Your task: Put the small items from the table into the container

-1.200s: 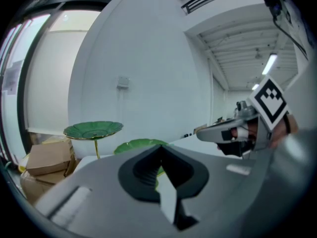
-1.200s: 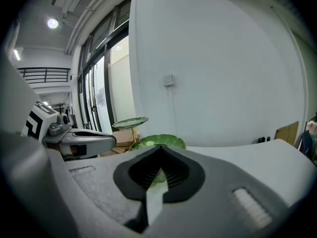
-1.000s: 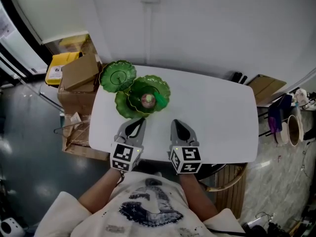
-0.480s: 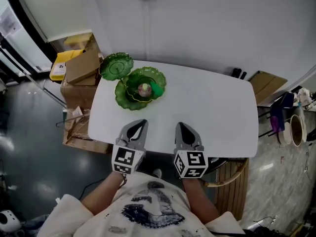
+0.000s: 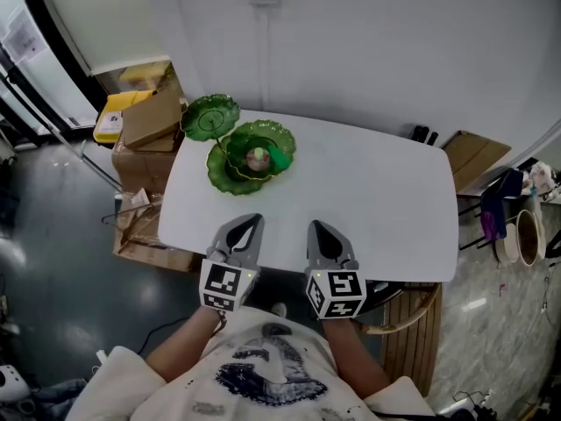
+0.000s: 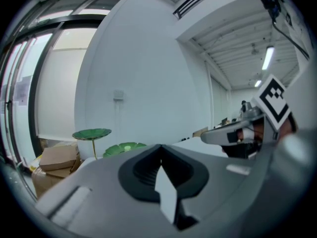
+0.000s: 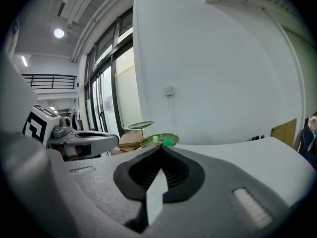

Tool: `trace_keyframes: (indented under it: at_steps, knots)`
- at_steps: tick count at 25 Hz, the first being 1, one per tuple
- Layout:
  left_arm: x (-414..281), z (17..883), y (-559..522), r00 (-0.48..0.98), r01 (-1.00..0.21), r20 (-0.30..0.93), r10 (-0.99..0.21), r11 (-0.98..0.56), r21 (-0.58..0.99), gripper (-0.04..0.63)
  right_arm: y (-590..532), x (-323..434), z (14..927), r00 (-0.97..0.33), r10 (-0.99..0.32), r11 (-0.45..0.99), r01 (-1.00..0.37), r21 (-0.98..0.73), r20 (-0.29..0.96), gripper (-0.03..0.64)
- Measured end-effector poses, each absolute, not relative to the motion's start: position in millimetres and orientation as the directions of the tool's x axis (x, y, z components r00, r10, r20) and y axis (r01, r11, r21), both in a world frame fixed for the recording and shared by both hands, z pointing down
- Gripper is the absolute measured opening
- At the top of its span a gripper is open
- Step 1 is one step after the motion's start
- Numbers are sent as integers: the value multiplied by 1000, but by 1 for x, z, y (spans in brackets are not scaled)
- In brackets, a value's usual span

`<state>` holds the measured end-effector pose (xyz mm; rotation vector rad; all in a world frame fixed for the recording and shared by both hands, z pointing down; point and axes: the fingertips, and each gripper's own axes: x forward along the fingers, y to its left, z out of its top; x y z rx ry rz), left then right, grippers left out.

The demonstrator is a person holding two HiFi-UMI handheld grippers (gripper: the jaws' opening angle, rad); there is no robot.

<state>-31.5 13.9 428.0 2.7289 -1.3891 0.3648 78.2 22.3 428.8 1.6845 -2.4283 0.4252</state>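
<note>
The table (image 5: 377,200) is the largest thing here, white, and it stretches away in front of both claws. No loose small item shows on its top. Ahead and to the left of the left claw (image 5: 246,225), well apart from it, stands the dish (image 5: 223,179). It is a green leaf-shaped container in tiers, with a smaller leaf (image 5: 210,117) raised on a stem beyond it. From the right claw (image 5: 317,229) the dish lies further off to the left.

The two claws hang side by side over the table's near edge, near each other but not touching, and both point across the table toward the wall. Each claw's jaws are pressed together with nothing between them.

Smallest are the things inside the dish: a pale ball (image 5: 259,157) and, just beside it, a bright green piece (image 5: 280,158). Both sit in the upper bowl, far ahead of the claws.

The gathering step looks finished, since the items seen lie in the dish and the claws are empty. If the task goes on, the next move calls for a look over the table for anything missed. The jaws must then part before either claw reaches out again.
</note>
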Motion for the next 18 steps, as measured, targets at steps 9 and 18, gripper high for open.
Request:
trace_keyframes:
  at_steps: [9, 18]
  knots:
    - [-31, 426, 20, 571, -799, 236, -786, -598, -58, -11, 31, 79, 428, -354, -892, 323, -934, -149, 281, -2]
    - [-27, 426, 23, 579, -793, 239, -780, -606, -58, -10, 34, 82, 430, -350, -893, 317, -936, -154, 283, -2]
